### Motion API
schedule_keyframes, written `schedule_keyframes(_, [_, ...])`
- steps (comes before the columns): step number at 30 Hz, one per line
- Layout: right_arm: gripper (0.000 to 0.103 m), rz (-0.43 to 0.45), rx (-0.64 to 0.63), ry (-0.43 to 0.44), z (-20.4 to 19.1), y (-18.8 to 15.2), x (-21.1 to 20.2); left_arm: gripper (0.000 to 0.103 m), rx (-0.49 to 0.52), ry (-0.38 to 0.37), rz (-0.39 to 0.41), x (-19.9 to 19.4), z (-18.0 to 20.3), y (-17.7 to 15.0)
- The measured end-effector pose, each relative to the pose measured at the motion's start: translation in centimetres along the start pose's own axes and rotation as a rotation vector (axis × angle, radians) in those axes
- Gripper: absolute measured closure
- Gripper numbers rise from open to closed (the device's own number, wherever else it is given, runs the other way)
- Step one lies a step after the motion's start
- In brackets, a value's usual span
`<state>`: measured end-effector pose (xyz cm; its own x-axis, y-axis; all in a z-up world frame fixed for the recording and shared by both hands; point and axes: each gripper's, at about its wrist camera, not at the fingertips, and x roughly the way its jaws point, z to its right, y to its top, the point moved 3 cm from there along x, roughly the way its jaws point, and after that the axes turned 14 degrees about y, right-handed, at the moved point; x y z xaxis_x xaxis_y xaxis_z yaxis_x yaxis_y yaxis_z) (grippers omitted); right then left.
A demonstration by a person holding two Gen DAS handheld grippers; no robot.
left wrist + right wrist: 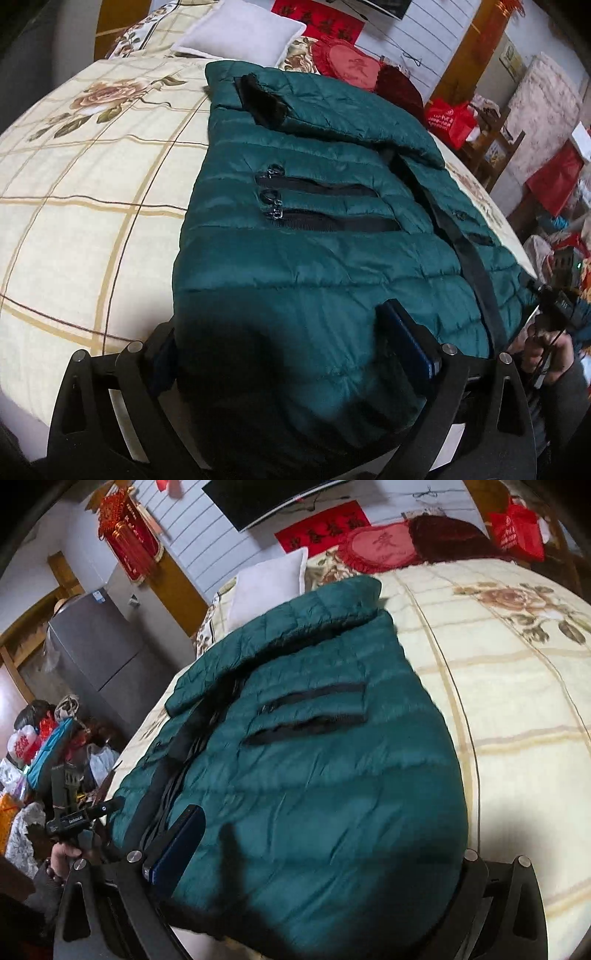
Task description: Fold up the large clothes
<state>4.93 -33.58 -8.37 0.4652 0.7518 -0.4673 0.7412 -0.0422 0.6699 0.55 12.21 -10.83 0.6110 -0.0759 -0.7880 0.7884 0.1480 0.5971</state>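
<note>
Here, a dark green quilted jacket (306, 221) is lying spread on a bed (92, 221), its puffy, slightly shiny shell stitched in broad horizontal bands. Two black zip pockets (325, 206) with round metal pulls are running across the chest, ahead of the left gripper (291, 354). A black strip (476, 273), the front closure, is running down the jacket to the right of those jaws. One sleeve is lying folded across the top, a black fuzzy cuff (264, 99) showing at the far end.

The left gripper's jaws are standing wide, the jacket's near hem bulging between them; the blue pad on the right finger (410, 339) is lying against the fabric, the left finger half hidden at the hem's edge. Whether they are pinching it I cannot tell.

The right gripper (328, 853) is likewise straddling the hem, jaws wide, the cloth filling the gap; its left finger (177, 845) is resting on the fabric, the right one hidden behind the bulge. Grip unclear.

Beyond both jaws, the cream bedspread is showing a tan grid and printed roses (99, 96). A white square pillow (240, 31) and a red heart-shaped cushion (380, 546) are sitting at the far end.
</note>
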Motion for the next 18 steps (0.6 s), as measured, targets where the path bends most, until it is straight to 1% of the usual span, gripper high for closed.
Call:
schedule_keyframes(2, [0.000,-0.005,0.006,0.008,-0.4,-0.4,-0.3,0.007,-0.001,-0.064,-0.009,-0.7,0.1,-0.6])
schedule_keyframes(3, [0.000,-0.010,0.017,0.021,-0.6,-0.7,-0.7,0.007,0.012,-0.093,0.003,-1.4,0.3,-0.9])
schedule_keyframes(5, [0.000,-0.011,0.036,0.045,-0.8,-1.1,-1.3,0.007,0.040,-0.111,0.042,-2.4,0.8,-1.2])
schedule_keyframes(7, [0.000,-0.008,0.037,0.047,-0.8,-1.3,-1.4,0.007,0.030,-0.082,0.044,-1.8,0.7,-0.8])
schedule_keyframes(8, [0.000,-0.010,0.033,0.042,-0.8,-1.2,-1.3,0.007,0.013,-0.043,0.021,-0.8,0.3,-0.7])
schedule_keyframes(9, [0.000,-0.015,0.030,0.037,-0.8,-1.1,-1.2,0.009,0.002,-0.026,0.011,-0.3,0.2,-0.6])
schedule_keyframes(10, [0.000,-0.017,0.031,0.031,-0.8,-0.9,-1.0,0.009,0.001,-0.012,0.030,-0.5,0.3,-0.4])
schedule_keyframes(11, [0.000,-0.017,0.033,0.027,-0.8,-0.9,-1.0,0.009,0.003,-0.002,0.021,-0.5,0.5,-0.4])
schedule_keyframes(13, [0.000,-0.019,0.035,0.019,-0.8,-0.9,-0.9,0.009,0.014,0.017,0.029,-0.9,0.7,-0.6])
schedule_keyframes(14, [0.002,-0.018,0.031,0.009,-0.9,-0.9,-0.9,0.009,0.019,0.026,0.031,-0.9,0.8,-0.7])
schedule_keyframes(16, [0.018,-0.014,0.018,-0.041,-0.9,-1.1,-1.1,0.009,0.021,0.049,0.041,-1.3,0.8,-0.8])
schedule_keyframes(17, [0.033,-0.010,0.017,-0.065,-0.7,-1.1,-1.2,0.009,0.008,0.056,0.048,-1.5,0.7,-0.9])
schedule_keyframes(18, [0.044,0.000,0.028,-0.075,-0.4,-1.1,-1.4,0.009,-0.003,0.059,0.052,-1.3,0.5,-0.9])
